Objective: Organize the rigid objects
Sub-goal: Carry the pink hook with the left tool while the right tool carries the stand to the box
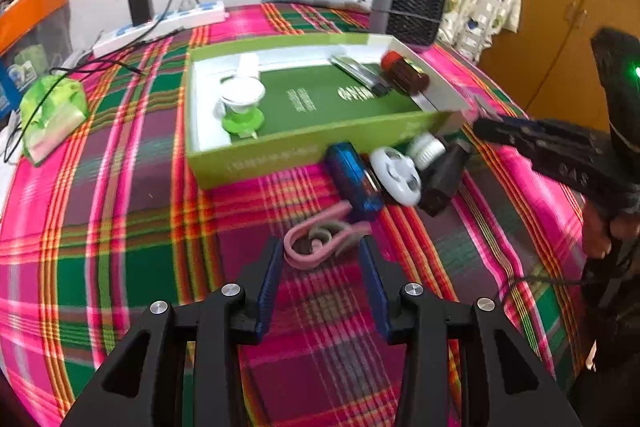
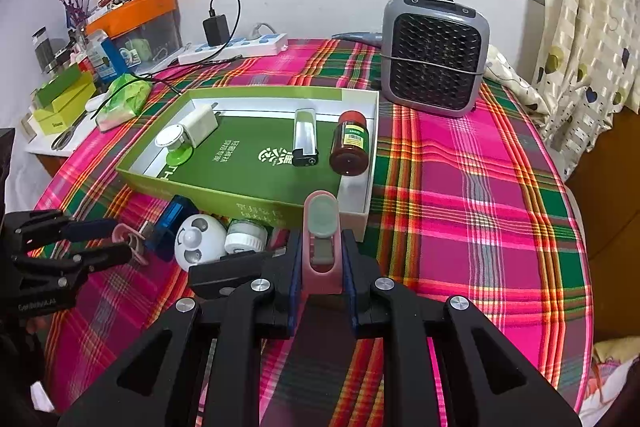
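A green box (image 1: 256,163) (image 2: 248,199) on the plaid tablecloth holds a brown jar (image 2: 350,143), a clear lighter (image 2: 305,137), a white charger (image 2: 202,125) and a white-green suction cup (image 2: 174,147). In front of it lie a blue item (image 1: 352,179), a white round fan (image 1: 396,175), a white cap (image 1: 426,147) and a black item (image 1: 444,179). My left gripper (image 1: 322,247) is open around a pink clip (image 1: 320,241) on the cloth. My right gripper (image 2: 322,251) is shut on a pink clip (image 2: 322,231), held just before the box's near edge.
A grey heater (image 2: 434,55) stands behind the box at right. A power strip (image 2: 236,47) with a black adapter lies at the back. A green tissue pack (image 2: 124,99) sits at the left edge. Curtain and wooden cabinet stand at right.
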Tool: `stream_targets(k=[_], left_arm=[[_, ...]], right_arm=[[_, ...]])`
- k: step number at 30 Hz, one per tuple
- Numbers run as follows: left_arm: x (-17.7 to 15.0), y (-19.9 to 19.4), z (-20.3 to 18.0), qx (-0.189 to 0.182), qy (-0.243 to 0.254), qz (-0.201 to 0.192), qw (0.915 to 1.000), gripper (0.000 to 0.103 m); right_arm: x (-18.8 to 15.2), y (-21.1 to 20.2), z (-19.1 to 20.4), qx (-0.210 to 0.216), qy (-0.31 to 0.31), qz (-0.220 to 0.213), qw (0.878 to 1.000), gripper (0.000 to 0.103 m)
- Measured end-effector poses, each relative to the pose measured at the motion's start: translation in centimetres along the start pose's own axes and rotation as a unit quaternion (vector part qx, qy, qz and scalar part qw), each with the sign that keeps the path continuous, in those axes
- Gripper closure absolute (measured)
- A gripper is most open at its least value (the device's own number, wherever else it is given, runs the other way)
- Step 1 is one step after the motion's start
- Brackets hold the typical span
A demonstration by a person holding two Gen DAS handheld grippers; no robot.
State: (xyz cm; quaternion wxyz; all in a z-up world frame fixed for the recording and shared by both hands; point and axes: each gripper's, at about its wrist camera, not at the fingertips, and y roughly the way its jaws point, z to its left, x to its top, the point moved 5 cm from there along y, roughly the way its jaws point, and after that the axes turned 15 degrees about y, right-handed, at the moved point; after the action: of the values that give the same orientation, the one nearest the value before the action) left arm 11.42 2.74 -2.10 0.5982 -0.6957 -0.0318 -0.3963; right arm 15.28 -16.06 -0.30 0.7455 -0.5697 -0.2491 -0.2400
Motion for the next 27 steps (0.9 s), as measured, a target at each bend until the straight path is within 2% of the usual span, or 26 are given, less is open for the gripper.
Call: stream_targets(k=[5,10,27], left_arm=[[-0.6,-0.2,-1.9,-0.015,0.026,0.003,0.9995,0.065],[0.1,-0.3,-1.6,0.011,0.034,-0.002,0.9994,0.065],[1.4,2.0,-1.7,0.010,0.054,0.016,0.9984,0.065]], right_arm=[[-0.1,0.0,0.0,0.000,-0.001,0.001,1.000,0.084],[-0.1,0.0,0.0,0.000,0.000,0.000,1.000,0.084],[-0.1,0.2,-0.2,0.001,0.003,0.001,1.000,0.084]])
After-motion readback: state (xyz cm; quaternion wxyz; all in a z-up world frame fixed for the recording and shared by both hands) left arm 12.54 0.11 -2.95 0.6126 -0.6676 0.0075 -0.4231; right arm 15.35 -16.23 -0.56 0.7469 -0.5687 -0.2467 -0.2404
